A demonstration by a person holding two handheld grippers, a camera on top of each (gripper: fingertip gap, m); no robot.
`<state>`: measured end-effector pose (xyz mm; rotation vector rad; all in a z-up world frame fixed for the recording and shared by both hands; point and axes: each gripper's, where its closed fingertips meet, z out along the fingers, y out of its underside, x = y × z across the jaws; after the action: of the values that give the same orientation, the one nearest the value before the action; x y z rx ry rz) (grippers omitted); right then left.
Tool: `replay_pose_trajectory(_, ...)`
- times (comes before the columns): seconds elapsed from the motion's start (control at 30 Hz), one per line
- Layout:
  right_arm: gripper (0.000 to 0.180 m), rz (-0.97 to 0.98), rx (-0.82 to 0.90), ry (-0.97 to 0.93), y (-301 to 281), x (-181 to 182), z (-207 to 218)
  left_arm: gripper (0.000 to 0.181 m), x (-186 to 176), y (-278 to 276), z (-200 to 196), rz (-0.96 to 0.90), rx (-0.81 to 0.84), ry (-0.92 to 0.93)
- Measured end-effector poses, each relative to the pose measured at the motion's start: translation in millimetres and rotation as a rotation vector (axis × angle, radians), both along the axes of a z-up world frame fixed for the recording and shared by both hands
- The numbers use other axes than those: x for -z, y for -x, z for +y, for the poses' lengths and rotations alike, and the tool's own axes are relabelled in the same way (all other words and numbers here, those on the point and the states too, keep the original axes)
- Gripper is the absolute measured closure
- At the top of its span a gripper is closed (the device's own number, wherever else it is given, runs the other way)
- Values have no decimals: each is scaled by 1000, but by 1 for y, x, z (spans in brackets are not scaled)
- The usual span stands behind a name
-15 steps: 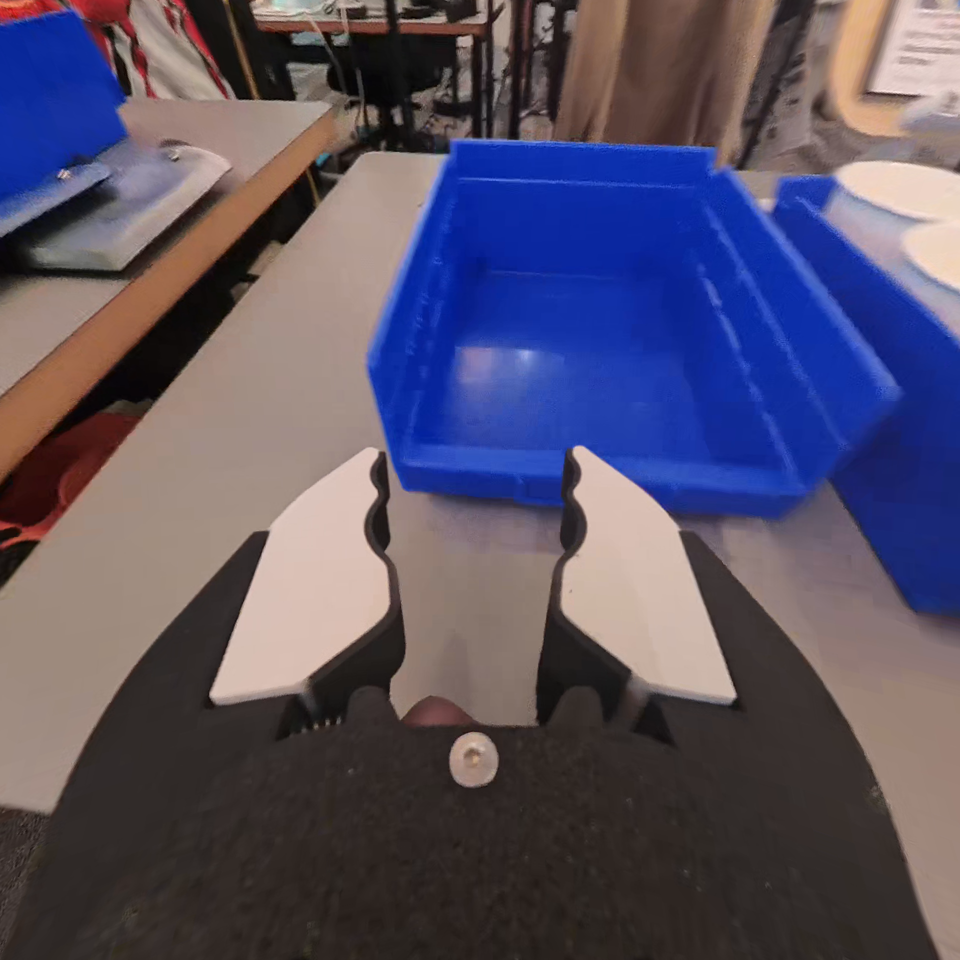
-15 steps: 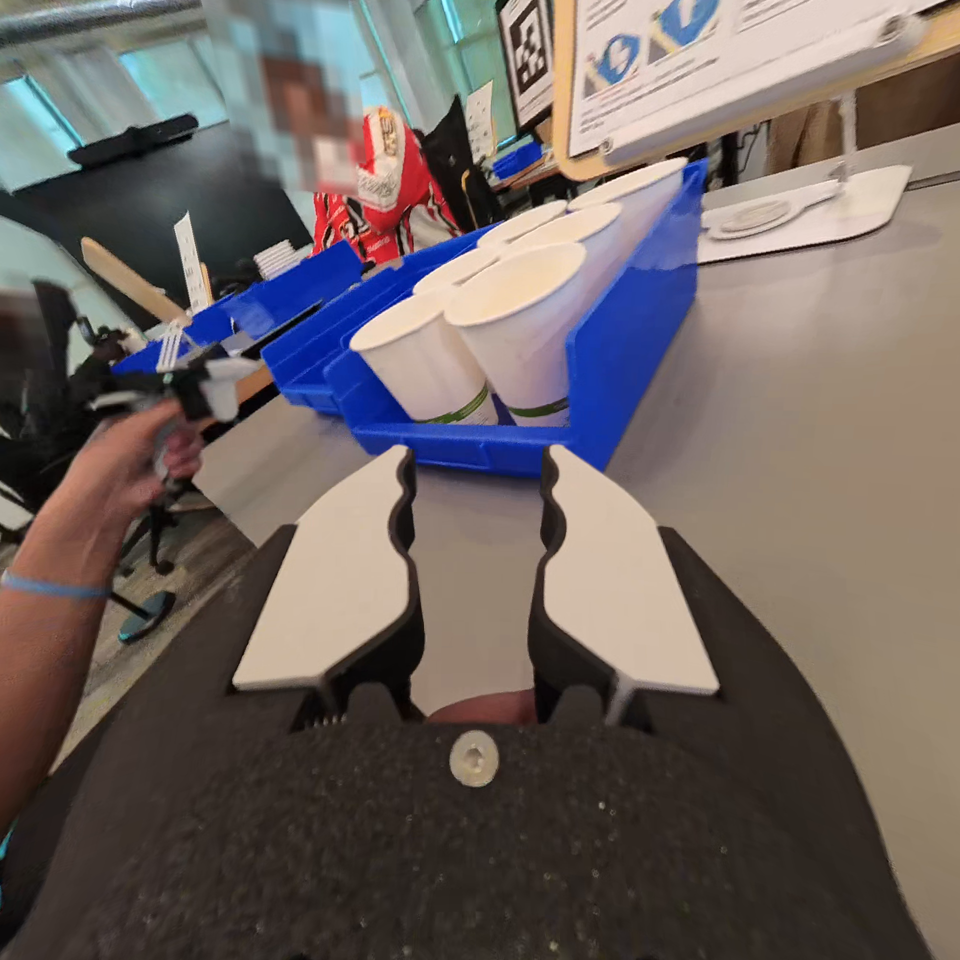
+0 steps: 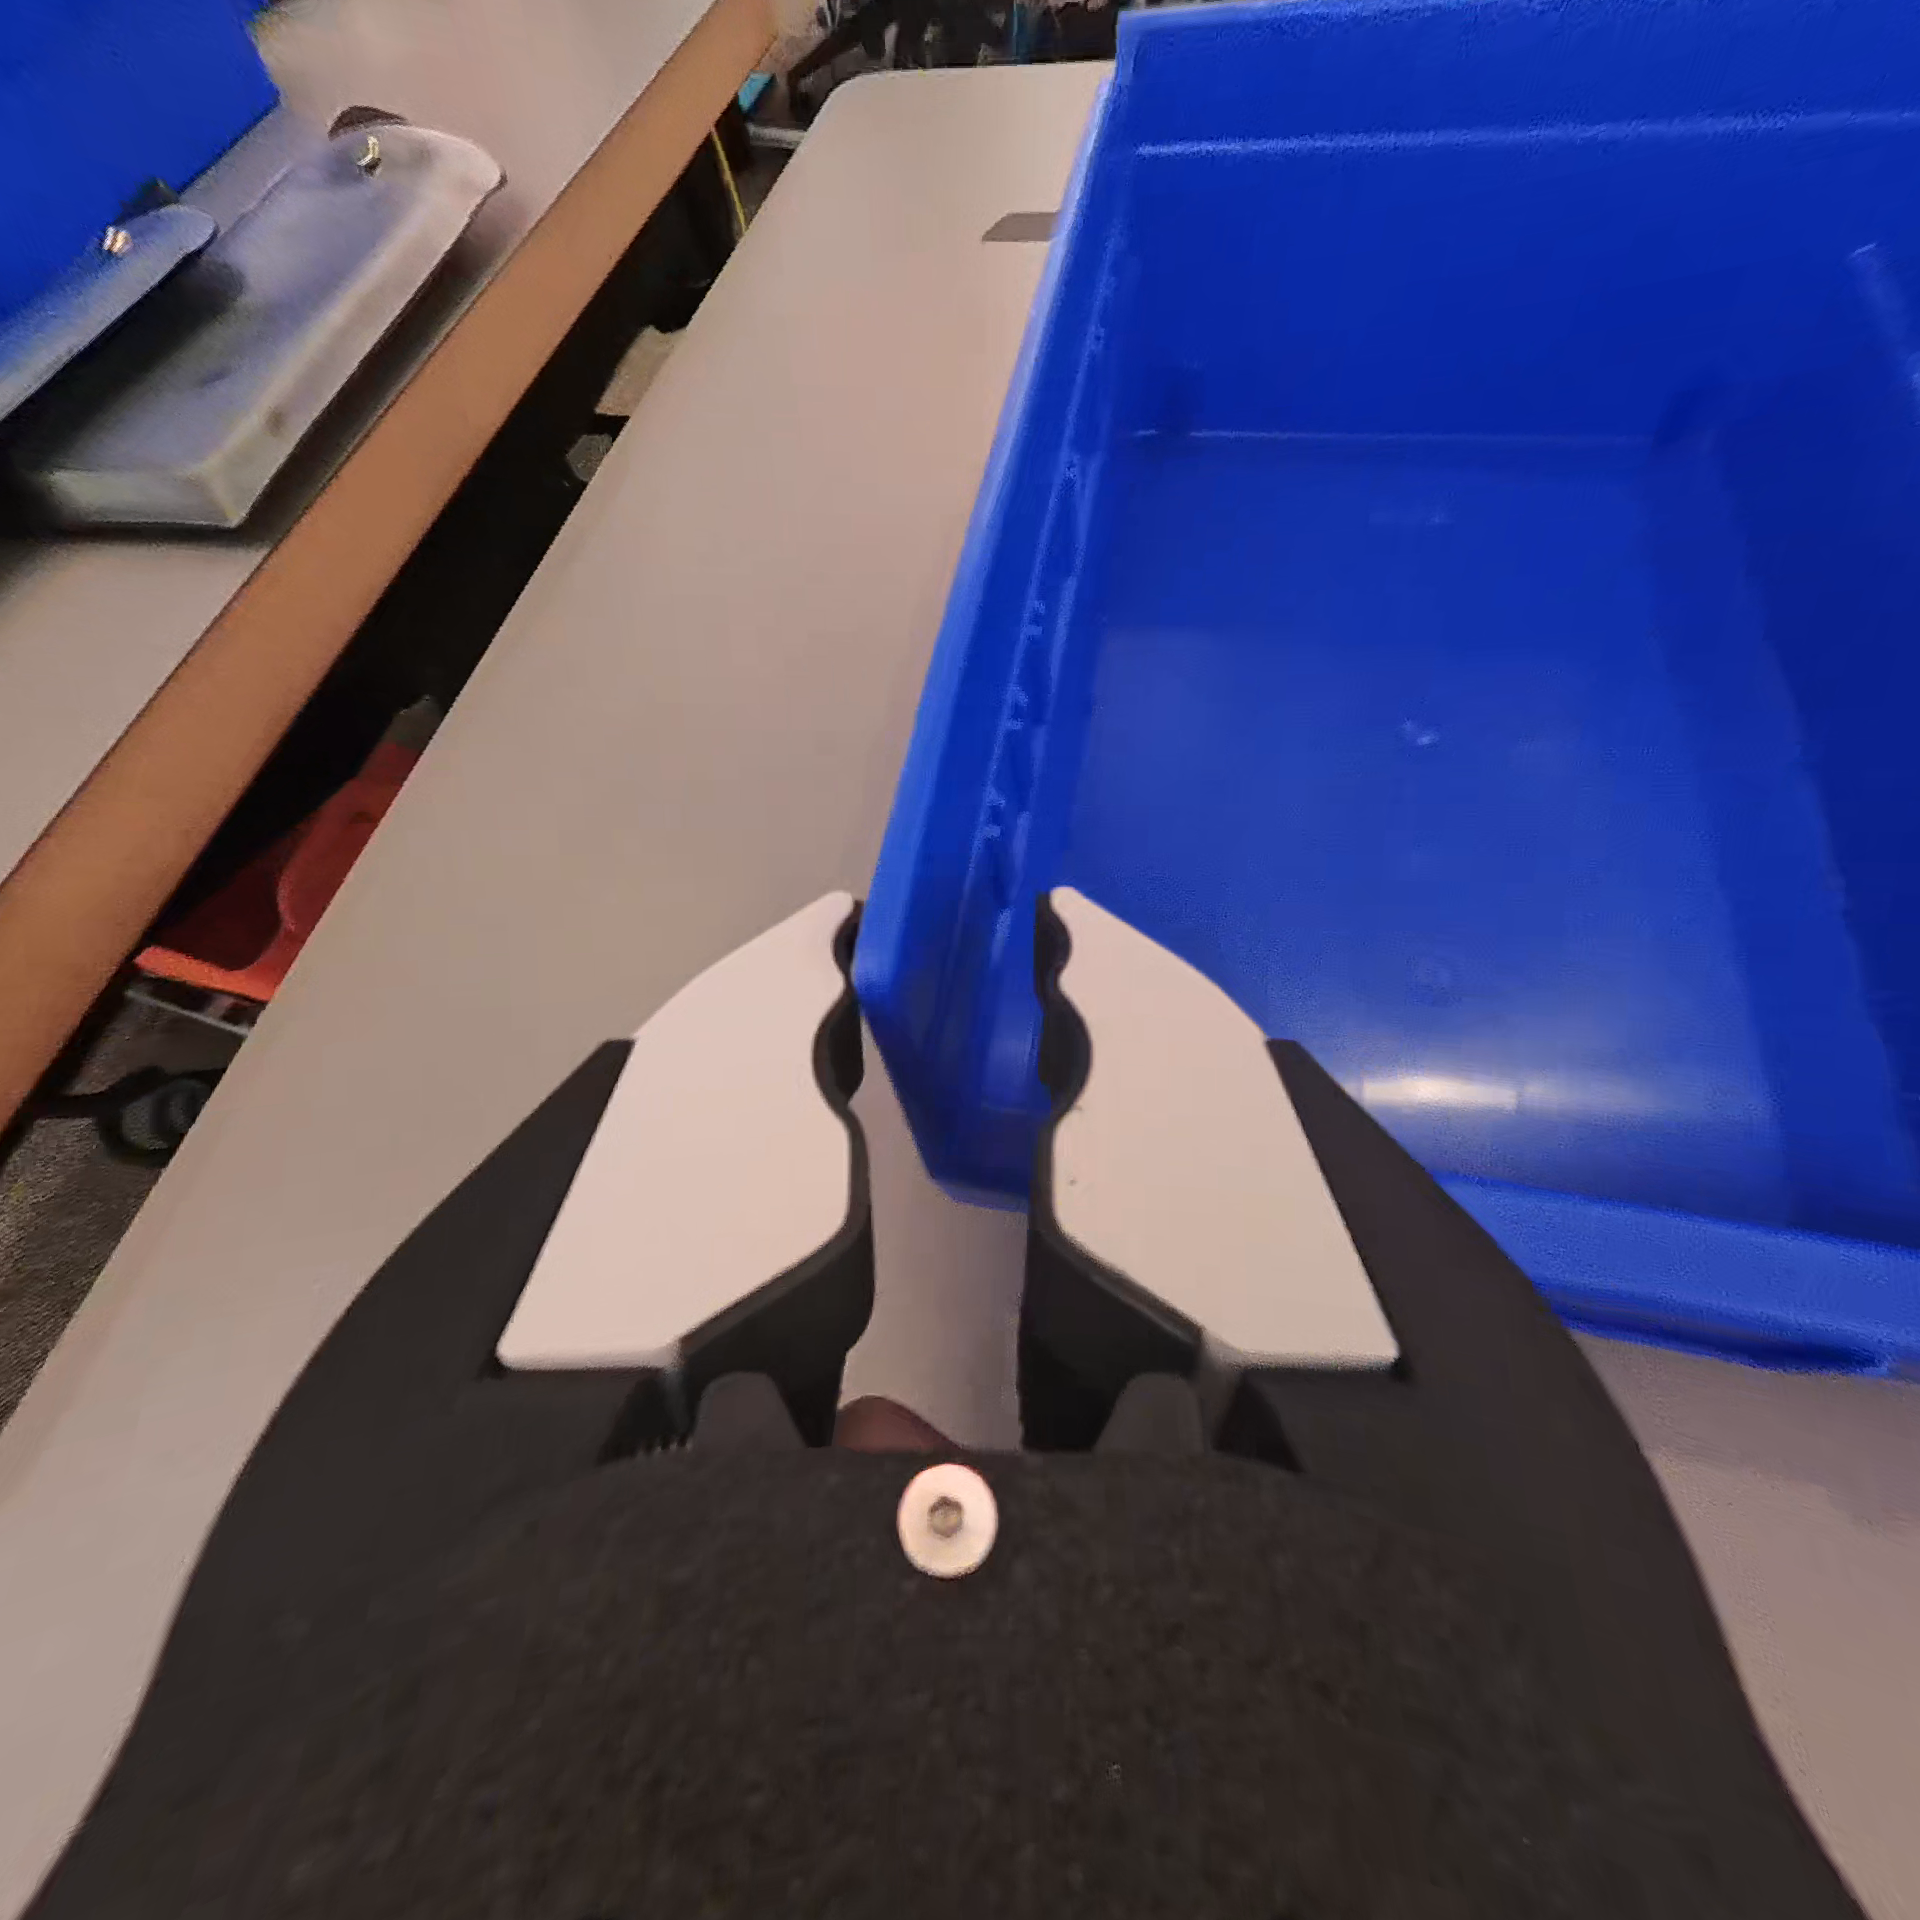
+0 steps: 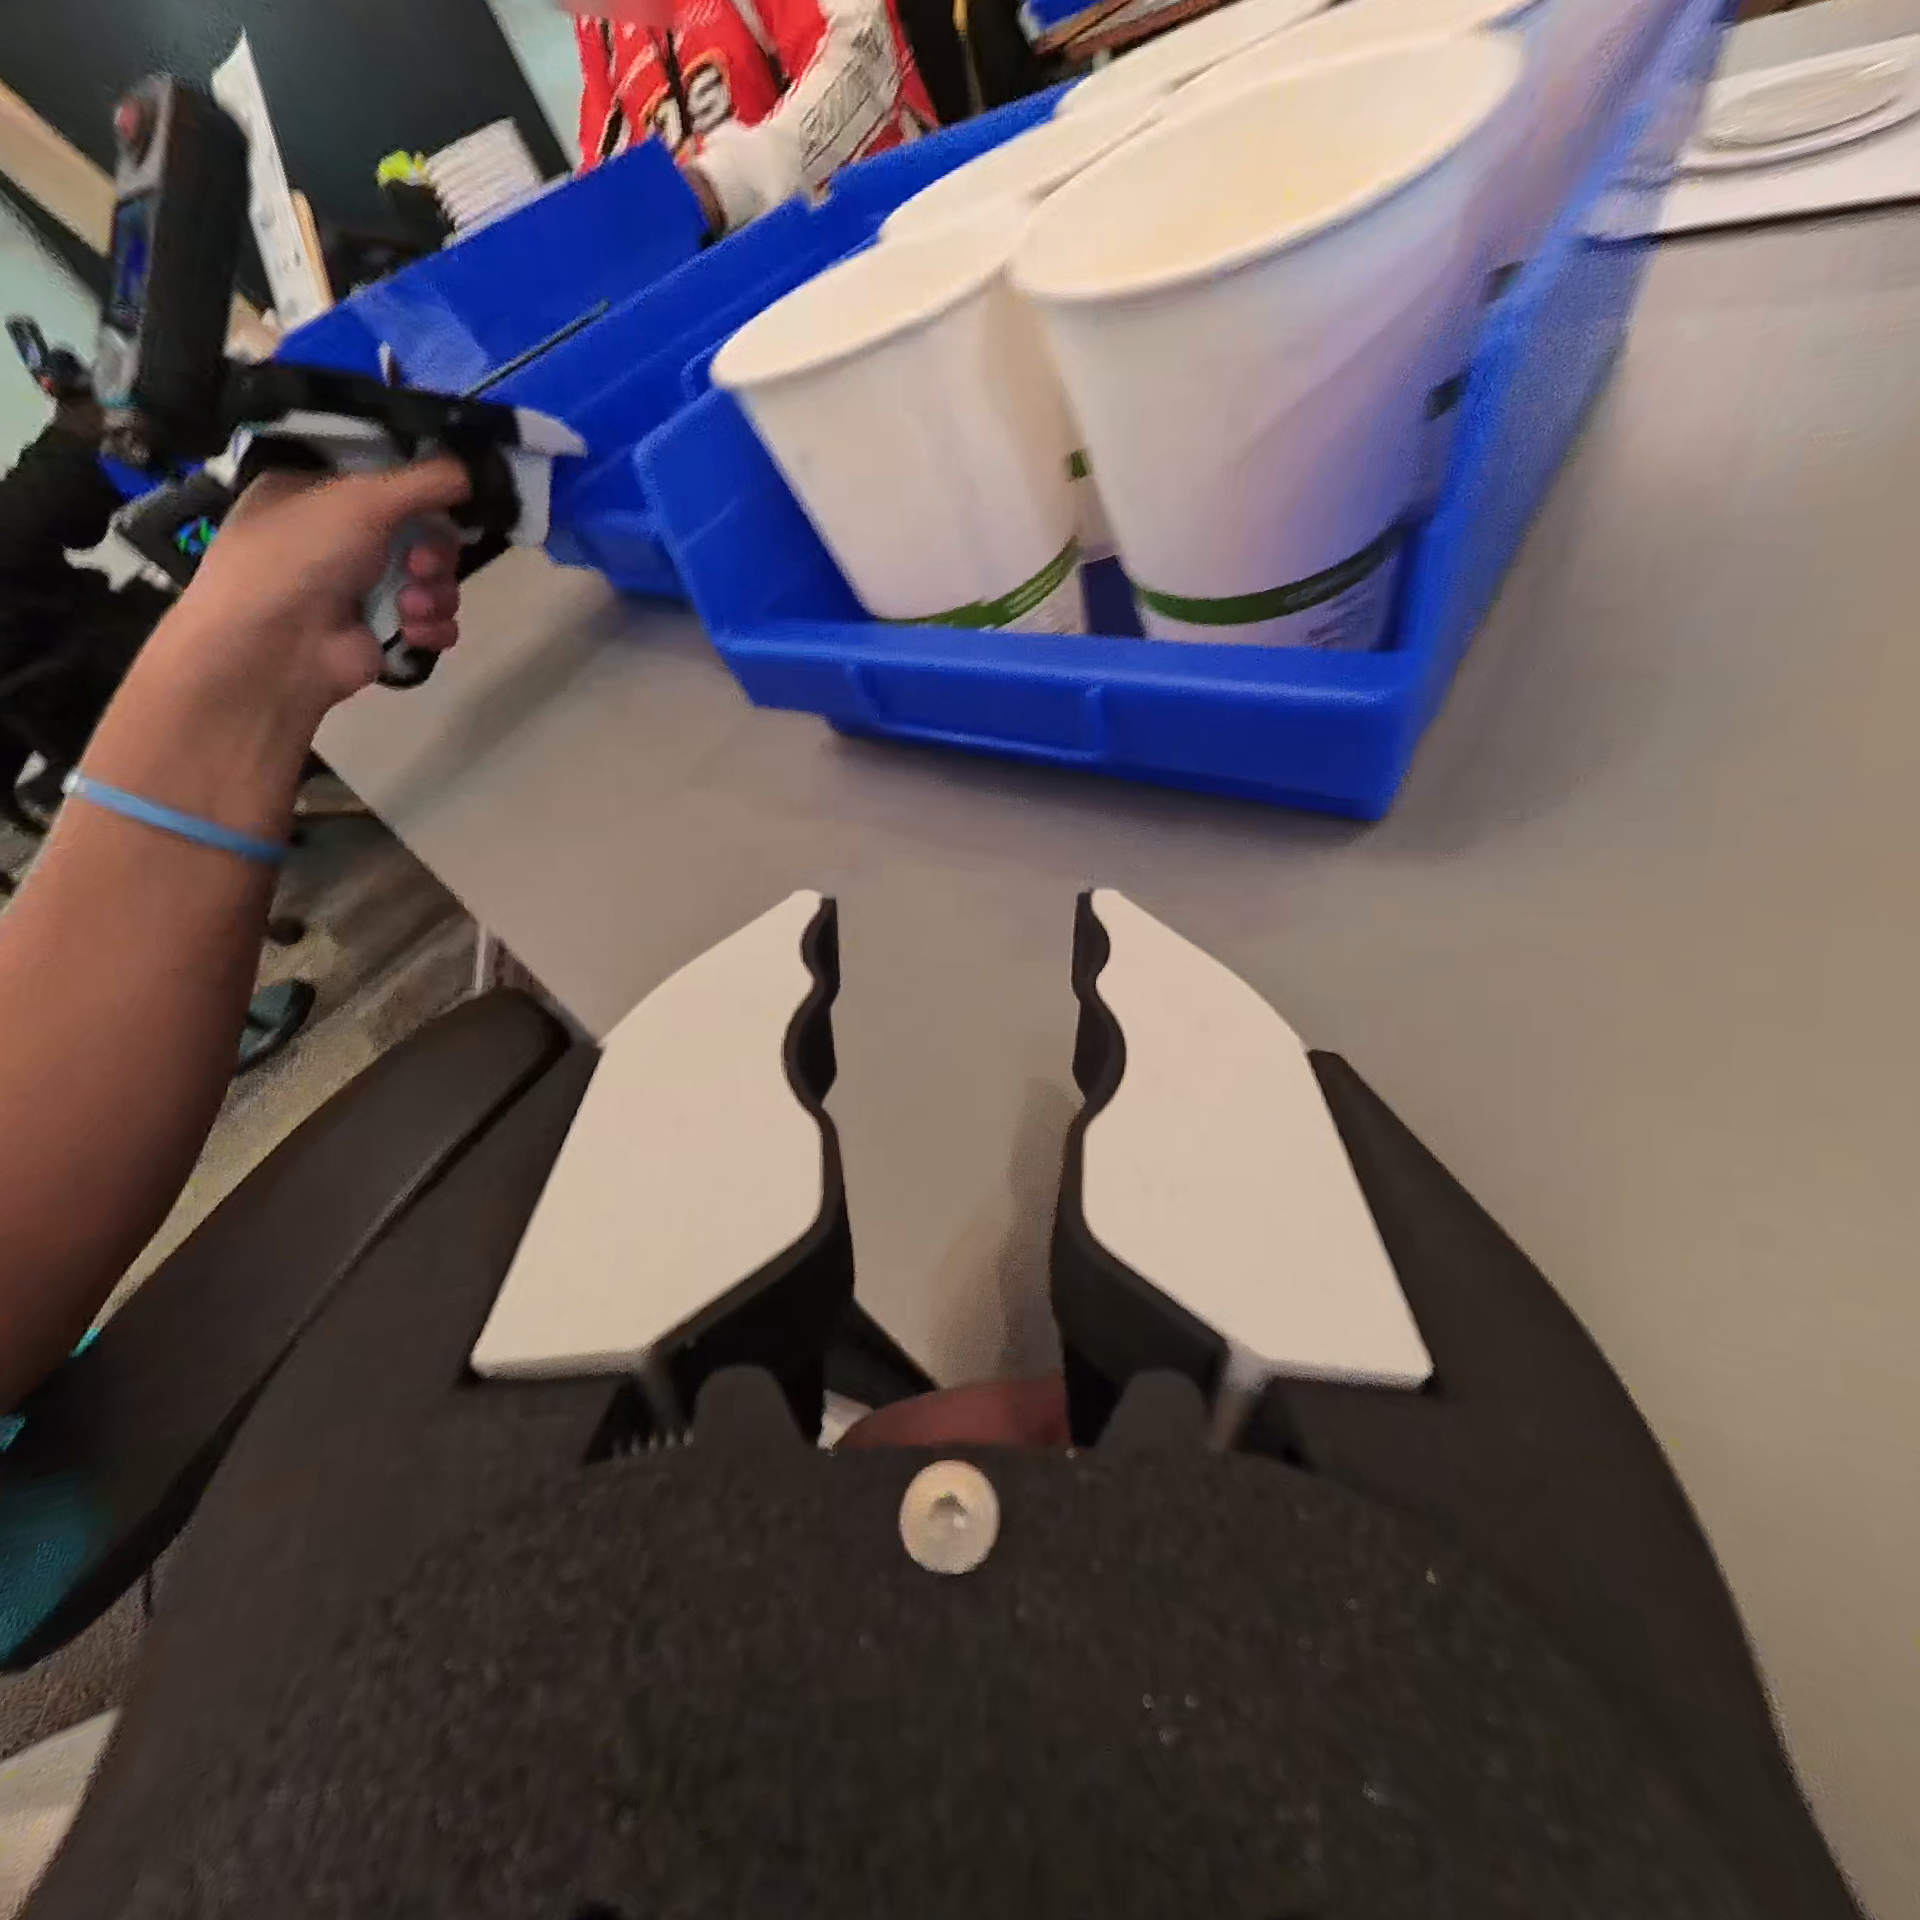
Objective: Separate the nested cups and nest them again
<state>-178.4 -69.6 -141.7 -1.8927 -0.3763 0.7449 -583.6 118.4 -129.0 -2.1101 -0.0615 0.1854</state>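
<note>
Both grippers stood open over the grey table [image 4: 1558, 935], holding nothing.

Only the right wrist view showed the white cups [image 4: 1226, 343], upright in a blue bin [image 4: 1039, 717] well ahead of the right gripper [image 4: 951, 914]; the left gripper [image 3: 945, 914] straddled the empty bin [image 3: 1455, 727]'s near corner, bare table to its left.

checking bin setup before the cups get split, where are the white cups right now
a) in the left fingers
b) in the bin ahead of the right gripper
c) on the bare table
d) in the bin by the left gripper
b: the cups stand in the bin ahead of the right gripper; the left bin holds nothing.
</note>
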Motion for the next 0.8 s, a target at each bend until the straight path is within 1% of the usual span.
replay_pose_trajectory(0.03, 136, -9, -24, 2, 9, 2, -4, 156, 3, 3, 0, 10, -10, 7)
replay_pose_trajectory(0.1, 137, -9, -72, 3, 26, 3, -13, 156, 2, 8, 2, 32, -17, -15)
replay_pose_trajectory(0.23, 137, -30, -152, 7, 51, 2, -23, 135, -1, 22, 12, 99, -37, -30)
replay_pose_trajectory(0.3, 137, -39, -165, -4, 56, 0, -25, 118, -4, 26, 17, 74, -43, -26)
replay_pose_trajectory(0.4, 137, -30, -162, -7, 55, -2, -24, 114, -12, 23, 18, 34, -23, -55)
replay_pose_trajectory(0.47, 137, -9, -154, 4, 51, -1, -24, 115, -21, 23, 17, 34, -14, -85)
replay_pose_trajectory(0.6, 138, 32, -164, 54, 48, 6, -25, 118, -26, 18, 23, 46, 64, -81)
replay_pose_trajectory(0.7, 138, 38, -182, 75, 51, 10, -27, 119, -18, 17, 30, 21, 99, -26)
replay_pose_trajectory(0.73, 138, 37, -184, 74, 52, 9, -27, 122, -12, 19, 32, 11, 95, 1)
replay_pose_trajectory(0.77, 138, 34, -186, 71, 53, 9, -27, 129, -5, 20, 34, -4, 99, 29)
replay_pose_trajectory(0.8, 138, 30, -188, 68, 53, 8, -27, 142, -2, 15, 34, -45, 130, 40)
